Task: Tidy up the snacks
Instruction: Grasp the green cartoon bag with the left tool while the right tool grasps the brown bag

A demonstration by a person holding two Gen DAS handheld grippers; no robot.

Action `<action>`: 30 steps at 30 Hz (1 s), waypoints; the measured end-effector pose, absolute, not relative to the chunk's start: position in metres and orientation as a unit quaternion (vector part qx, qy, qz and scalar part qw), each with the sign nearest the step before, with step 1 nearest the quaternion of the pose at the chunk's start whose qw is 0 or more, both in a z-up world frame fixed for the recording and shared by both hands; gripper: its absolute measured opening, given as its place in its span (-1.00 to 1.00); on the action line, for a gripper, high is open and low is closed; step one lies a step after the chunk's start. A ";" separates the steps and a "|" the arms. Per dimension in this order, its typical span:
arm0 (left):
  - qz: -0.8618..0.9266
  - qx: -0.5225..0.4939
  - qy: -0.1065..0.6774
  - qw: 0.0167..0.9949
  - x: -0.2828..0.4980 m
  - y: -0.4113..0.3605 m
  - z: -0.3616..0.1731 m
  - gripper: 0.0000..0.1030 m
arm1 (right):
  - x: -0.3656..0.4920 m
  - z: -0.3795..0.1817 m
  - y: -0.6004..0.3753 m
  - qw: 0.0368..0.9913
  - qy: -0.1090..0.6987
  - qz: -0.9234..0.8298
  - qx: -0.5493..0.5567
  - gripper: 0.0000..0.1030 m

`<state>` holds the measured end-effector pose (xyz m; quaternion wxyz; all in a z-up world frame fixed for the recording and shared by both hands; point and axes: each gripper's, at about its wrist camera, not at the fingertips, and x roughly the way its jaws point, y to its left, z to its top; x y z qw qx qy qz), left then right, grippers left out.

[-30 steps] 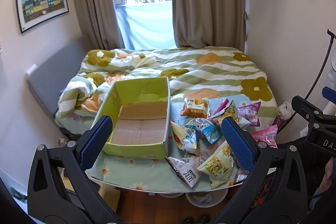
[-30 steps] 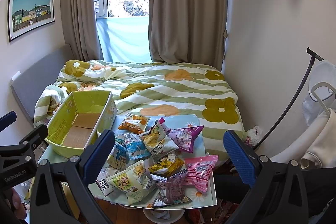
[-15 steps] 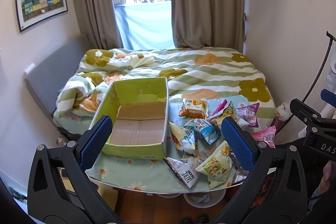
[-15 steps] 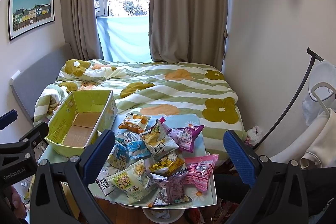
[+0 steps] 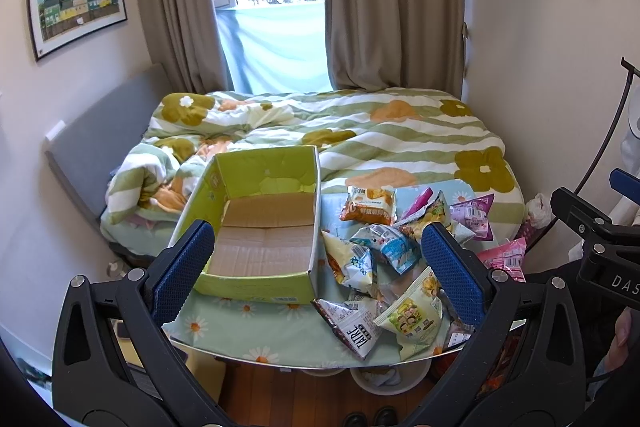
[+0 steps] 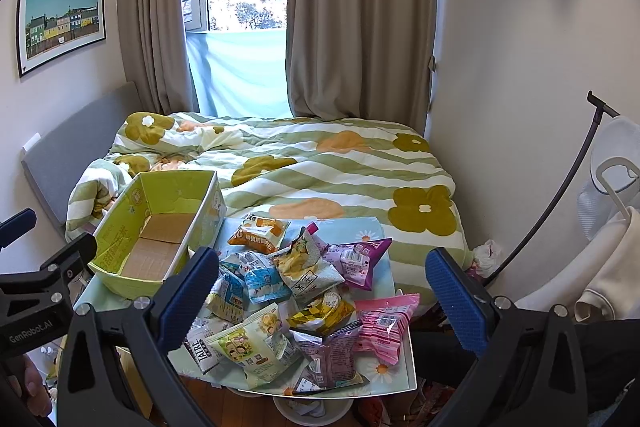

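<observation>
Nothing has been packed yet. The left gripper (image 5: 316, 263) and right gripper (image 6: 322, 289) are held wide and empty above the table (image 5: 240, 323). The box (image 5: 256, 227) sits at its left edge, the snacks (image 6: 296, 291) heaped along the right. Next, one packet is probably to be pinched.

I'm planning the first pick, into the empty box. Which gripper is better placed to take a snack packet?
Probably the right gripper: it is open, with the snack pile between its fingers. The left gripper, also open, mostly frames the green box.
</observation>
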<state>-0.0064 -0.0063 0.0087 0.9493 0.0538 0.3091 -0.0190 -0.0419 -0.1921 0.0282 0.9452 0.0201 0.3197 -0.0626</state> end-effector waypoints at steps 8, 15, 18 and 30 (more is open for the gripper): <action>-0.024 0.056 0.310 0.949 -0.005 -0.005 0.005 0.99 | -0.041 0.028 -0.193 0.946 0.318 -0.063 0.023 0.99; -0.062 0.061 0.329 0.940 0.004 -0.001 -0.009 0.99 | -0.047 0.014 -0.197 0.939 0.333 -0.079 0.044 0.99; -0.091 0.066 0.344 0.932 0.009 -0.006 -0.026 0.99 | -0.051 -0.003 -0.204 0.929 0.353 -0.092 0.051 0.99; -0.232 0.149 0.411 0.869 0.027 -0.073 -0.139 0.99 | -0.048 -0.114 -0.239 0.900 0.426 -0.067 0.067 0.99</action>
